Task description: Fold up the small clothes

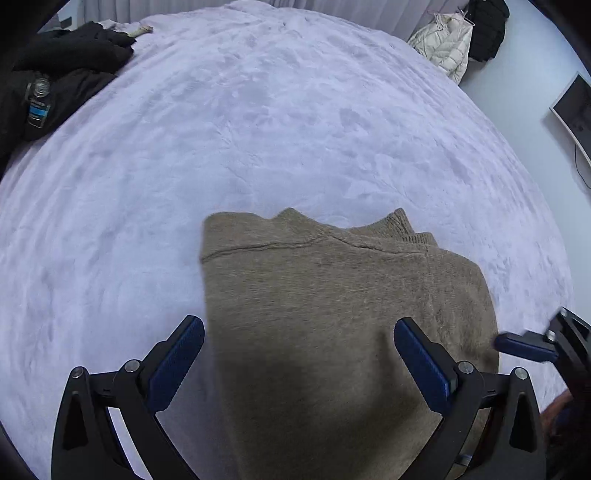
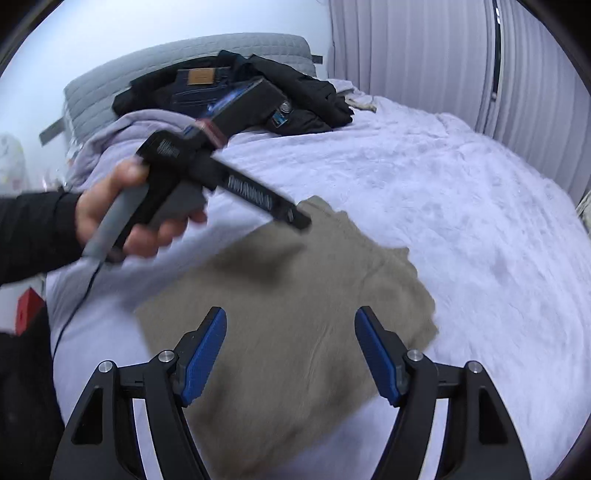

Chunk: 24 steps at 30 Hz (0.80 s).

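A pale lilac plush blanket (image 1: 258, 122) covered the bed and filled most of both views, its nap pressed into faint swirls and dents. The brown knitted sweater (image 1: 332, 295) lay flat on it, partly folded, its ribbed collar toward twelve o'clock in the left wrist view and its body running down to six o'clock between the fingers. The left gripper (image 1: 299, 354) hovered over the sweater's lower part with its jaws standing wide and nothing between the blue pads (image 1: 177, 365); whether they brushed the knit could not be told. At four o'clock in that view the tip of the right gripper (image 1: 524, 345) reached the sweater's edge. In the right wrist view the right gripper (image 2: 291, 354) likewise stood wide above the sweater (image 2: 295, 314), gripping nothing. There a hand (image 2: 122, 214) in a dark sleeve (image 2: 33, 232) held the left tool's grey handle at nine o'clock, its nose pointing over the sweater's far corner. A heap of dark clothes (image 2: 236, 92), jeans with a tan patch among them, sat at the head of the bed toward eleven o'clock, against a grey quilted headboard (image 2: 110, 77). Pale pleated curtains (image 2: 406, 55) hung at one o'clock. In the left wrist view a cream padded jacket (image 1: 447, 40) and a black garment (image 1: 487, 29) hung at one o'clock, and a screen (image 1: 572, 107) was fixed to the white wall at three o'clock.
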Tool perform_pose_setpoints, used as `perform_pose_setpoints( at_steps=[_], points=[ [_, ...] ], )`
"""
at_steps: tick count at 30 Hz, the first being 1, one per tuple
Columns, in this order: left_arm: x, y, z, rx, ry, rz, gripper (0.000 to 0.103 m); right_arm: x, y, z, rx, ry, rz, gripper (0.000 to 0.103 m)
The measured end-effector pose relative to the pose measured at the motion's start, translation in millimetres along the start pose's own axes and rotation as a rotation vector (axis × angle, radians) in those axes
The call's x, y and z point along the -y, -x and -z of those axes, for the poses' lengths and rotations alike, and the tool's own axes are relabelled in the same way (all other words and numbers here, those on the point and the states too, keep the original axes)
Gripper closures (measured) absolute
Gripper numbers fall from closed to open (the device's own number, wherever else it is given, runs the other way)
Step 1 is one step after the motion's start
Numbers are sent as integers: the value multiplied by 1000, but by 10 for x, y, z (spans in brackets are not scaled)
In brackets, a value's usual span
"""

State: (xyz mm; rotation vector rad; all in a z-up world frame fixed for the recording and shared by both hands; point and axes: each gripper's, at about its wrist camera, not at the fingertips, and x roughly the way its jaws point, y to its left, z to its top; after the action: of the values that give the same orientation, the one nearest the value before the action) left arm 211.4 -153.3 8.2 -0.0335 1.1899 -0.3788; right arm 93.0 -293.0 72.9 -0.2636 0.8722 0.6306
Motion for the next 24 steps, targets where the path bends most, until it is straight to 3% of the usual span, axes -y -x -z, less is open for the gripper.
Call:
perform_pose_setpoints(
  at_steps=[3, 4, 7, 10, 13, 17, 19, 21, 24],
  points=[
    [91, -177, 28, -7, -33, -42, 0, 189, -555, -81, -152, -6, 26, 28],
    [83, -241, 24, -17, -43, -55, 0, 230, -624, -35, -159, -3, 9, 28],
    [-73, -308, 21, -28, -21, -41, 0, 383, -524, 115, -99, -34, -45, 27],
    [-210, -308, 55, -26, -23, -16, 0, 438, -392, 297, -68, -23, -31, 27],
    [-239, -128, 112, 5, -26, -72, 0, 433, -289, 370, -76, -24, 16, 27],
    [-209, 294, 207, 140, -60, -161, 0, 276, -91, 269, -58, -15, 96, 26],
    [-170, 380, 260, 167, -76, -226, 0, 146, -62, 143, -36, -14, 137, 24],
    [-145, 390, 317, 167, -86, -269, 0, 42, -151, 10, -46, -21, 179, 23],
    [-169, 315, 440, 124, -69, -291, 0, 15, -497, -118, -148, -61, 234, 23]
  ],
)
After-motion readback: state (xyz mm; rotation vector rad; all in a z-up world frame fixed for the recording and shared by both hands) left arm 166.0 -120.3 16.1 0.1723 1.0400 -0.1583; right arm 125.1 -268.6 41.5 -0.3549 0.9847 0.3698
